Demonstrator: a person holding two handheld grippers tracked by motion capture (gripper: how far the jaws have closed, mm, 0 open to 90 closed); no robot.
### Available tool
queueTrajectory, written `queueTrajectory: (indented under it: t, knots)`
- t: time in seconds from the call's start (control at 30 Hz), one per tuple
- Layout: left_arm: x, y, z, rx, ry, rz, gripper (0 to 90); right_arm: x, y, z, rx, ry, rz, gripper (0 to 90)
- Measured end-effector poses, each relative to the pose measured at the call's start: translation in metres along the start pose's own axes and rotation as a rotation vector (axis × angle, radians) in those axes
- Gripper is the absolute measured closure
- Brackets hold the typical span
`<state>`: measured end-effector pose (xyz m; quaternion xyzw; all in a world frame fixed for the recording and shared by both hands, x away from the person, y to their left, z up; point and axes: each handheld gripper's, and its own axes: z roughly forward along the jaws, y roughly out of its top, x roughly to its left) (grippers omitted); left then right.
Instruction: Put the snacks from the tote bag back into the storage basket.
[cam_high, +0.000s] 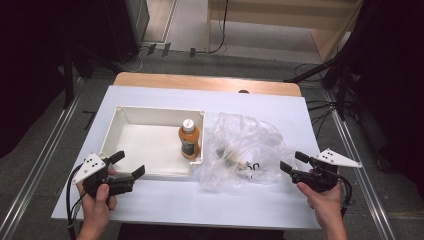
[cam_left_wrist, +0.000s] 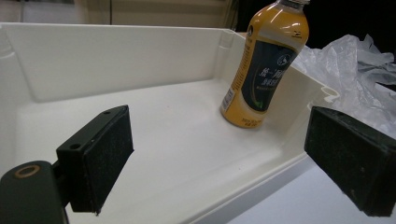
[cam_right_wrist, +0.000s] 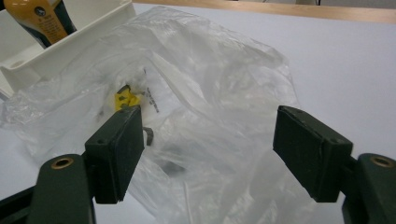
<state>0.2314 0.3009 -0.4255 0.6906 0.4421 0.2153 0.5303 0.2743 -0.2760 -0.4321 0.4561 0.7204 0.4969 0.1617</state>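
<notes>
An orange drink bottle (cam_high: 189, 140) (cam_left_wrist: 264, 65) with a dark label stands upright in the right near corner of a white tray (cam_high: 145, 112) (cam_left_wrist: 116, 60). To its right lies a crumpled clear plastic bag (cam_high: 240, 145) (cam_right_wrist: 210, 84) with small dark and yellow items inside. My left gripper (cam_high: 127, 164) (cam_left_wrist: 219, 158) hovers open at the tray's near left edge, nothing between its jaws. Just right of the bag, my right gripper (cam_high: 294, 162) (cam_right_wrist: 208, 149) is open and faces the bag, its pads clear of the plastic.
The tray and bag rest on a white table top (cam_high: 280, 110) over a wooden board (cam_high: 200, 81). Cables and dark stands (cam_high: 340, 75) surround the table on the floor. Bare white surface lies along the near edge between the hands.
</notes>
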Motion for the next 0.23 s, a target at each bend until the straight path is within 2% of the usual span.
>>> queueTrajectory:
  t: [0.23]
  knots:
    - [0.0007, 0.0012, 0.0017, -0.005, 0.003, -0.005, 8.1, -0.0055, -0.0027, -0.0067, -0.018, -0.001, 0.017, 25.5]
